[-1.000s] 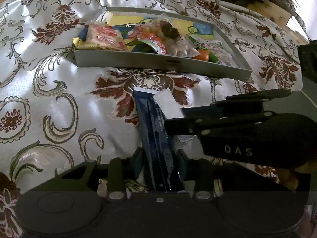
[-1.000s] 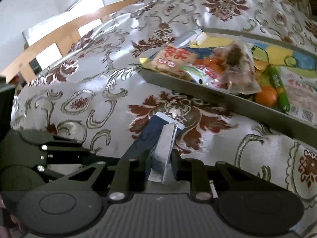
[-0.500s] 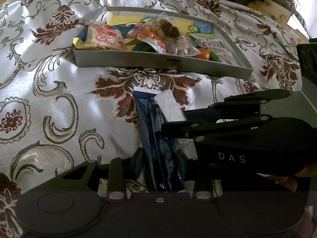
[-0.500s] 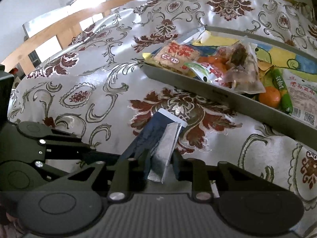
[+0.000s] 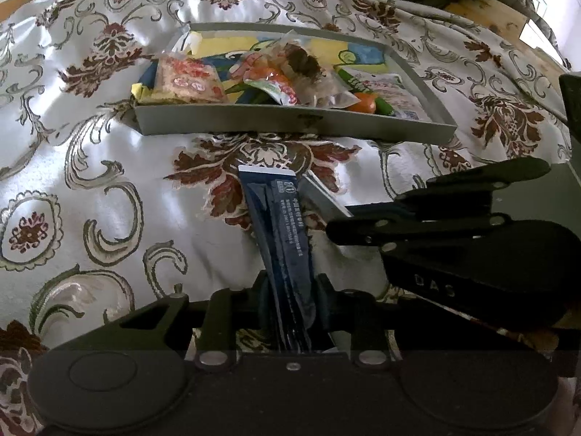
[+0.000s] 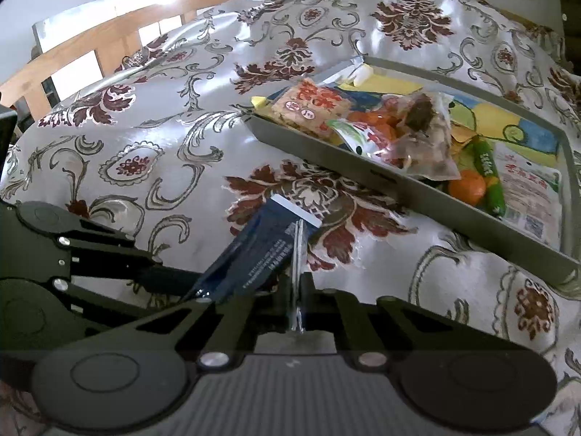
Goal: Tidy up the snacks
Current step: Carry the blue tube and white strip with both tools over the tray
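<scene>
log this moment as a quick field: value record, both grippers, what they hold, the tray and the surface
left gripper: shut on dark blue packet
right gripper: shut on silver packet, seen edge-on
packets: side by side, both pointing toward the tray
grey tray: beyond the packets, on the cloth
tray contents: red-and-white cracker pack, clear bag with dark snack, orange fruit, green stick pack, others
surface: floral tablecloth

The right gripper (image 6: 296,290) has its jaws closed on a thin silvery foil packet (image 6: 297,254) seen edge-on, touching a dark blue printed snack sachet (image 6: 261,250) above the floral satin cloth (image 6: 145,138). Beyond sits a shallow grey tray (image 6: 326,149) of snacks.
</scene>
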{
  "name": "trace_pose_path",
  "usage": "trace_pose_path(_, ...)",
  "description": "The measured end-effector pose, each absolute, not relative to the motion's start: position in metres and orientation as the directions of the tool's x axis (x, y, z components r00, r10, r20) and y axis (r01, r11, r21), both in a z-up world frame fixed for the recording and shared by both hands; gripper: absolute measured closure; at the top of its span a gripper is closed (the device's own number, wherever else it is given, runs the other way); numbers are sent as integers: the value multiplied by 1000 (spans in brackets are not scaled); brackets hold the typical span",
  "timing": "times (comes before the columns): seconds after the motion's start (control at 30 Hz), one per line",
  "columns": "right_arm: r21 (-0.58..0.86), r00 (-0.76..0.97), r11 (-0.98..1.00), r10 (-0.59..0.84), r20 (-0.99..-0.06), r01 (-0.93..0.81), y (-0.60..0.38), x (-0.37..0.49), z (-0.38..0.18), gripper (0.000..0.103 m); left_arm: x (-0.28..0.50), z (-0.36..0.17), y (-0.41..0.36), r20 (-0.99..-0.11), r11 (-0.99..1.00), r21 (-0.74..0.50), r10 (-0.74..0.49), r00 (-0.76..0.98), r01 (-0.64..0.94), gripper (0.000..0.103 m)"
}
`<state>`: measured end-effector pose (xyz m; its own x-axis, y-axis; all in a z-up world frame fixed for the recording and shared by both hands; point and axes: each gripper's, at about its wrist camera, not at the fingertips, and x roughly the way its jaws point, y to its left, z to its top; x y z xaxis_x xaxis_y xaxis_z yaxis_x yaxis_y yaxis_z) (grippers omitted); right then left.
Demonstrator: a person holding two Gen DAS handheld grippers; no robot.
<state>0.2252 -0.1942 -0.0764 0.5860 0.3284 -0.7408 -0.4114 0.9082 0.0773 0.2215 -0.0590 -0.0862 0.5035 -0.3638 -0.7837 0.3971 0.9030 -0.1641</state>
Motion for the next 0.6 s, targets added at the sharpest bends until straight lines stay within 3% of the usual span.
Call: trace_pose_path(0.6,160,714,942,328,-619,-294,-233,211,-28,98,212,-46,-51,-658,908,-204,-404,636,366,76)
